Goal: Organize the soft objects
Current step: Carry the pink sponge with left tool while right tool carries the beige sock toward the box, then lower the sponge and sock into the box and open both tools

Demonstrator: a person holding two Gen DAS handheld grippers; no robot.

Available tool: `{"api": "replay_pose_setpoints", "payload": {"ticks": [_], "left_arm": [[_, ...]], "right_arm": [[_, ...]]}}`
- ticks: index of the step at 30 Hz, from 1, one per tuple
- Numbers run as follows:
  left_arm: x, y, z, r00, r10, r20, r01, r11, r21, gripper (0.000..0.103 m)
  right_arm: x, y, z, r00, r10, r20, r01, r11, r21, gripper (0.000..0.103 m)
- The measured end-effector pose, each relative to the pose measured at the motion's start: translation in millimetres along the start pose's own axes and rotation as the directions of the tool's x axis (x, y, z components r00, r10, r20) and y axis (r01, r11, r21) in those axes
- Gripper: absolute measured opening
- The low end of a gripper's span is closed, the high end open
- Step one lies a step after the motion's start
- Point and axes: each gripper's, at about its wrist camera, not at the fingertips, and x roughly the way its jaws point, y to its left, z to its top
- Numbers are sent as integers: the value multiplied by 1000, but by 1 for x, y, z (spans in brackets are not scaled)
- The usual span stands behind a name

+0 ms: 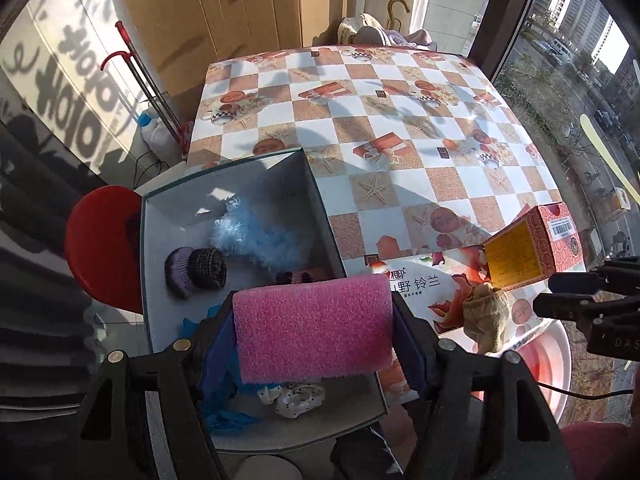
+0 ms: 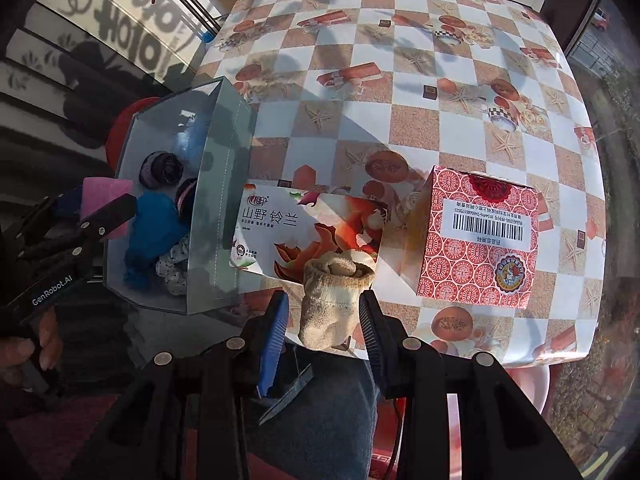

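My left gripper (image 1: pixel 314 322) is shut on a pink sponge (image 1: pixel 312 336), held over the near end of an open grey box (image 1: pixel 320 208). In the box lie a blue fluffy piece (image 1: pixel 256 236), dark knitted pieces (image 1: pixel 196 272), a blue cloth (image 1: pixel 224 404) and a spotted piece (image 1: pixel 296 398). My right gripper (image 2: pixel 324 320) is shut on a rolled beige sock (image 2: pixel 334 300), which hangs off the table's near edge over a person's lap. In the right wrist view the left gripper (image 2: pixel 100 204) with the sponge (image 2: pixel 108 188) shows beside the box (image 2: pixel 220 208).
A flat tissue pack (image 2: pixel 304 232) lies right of the grey box, and a red patterned carton (image 2: pixel 476 240) stands beyond it. The checked tablecloth (image 1: pixel 400 120) covers the table. A red stool (image 1: pixel 100 240) stands left of the box, and a pink basin (image 1: pixel 552 364) sits below right.
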Motion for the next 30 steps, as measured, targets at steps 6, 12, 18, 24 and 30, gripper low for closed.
{"api": "replay_pose_setpoints", "payload": {"ticks": [6,12,18,24,30], "left_arm": [[-2,38,-18,999,47,-15,-49,990,-131,74],[0,56,-31,998,54,-40,-61,980,-192,74],[8,49,-32,996,53,-69,-61,991,-117,74],[18,44,-39,991,64,-118,-69,997,-43,74],[17,49,-50,985,109,-135,-112,994,-16,74]], "right_arm": [[4,59,43,1000,19,21,-15,987,-161,40],[41,47,28,991,-10,-136,-18,978,-209,80],[107,21,-17,955,-26,-297,-19,989,-148,80],[140,19,-35,971,19,-238,-38,996,-75,80],[174,24,-42,975,-79,-206,67,996,-64,41]]}}
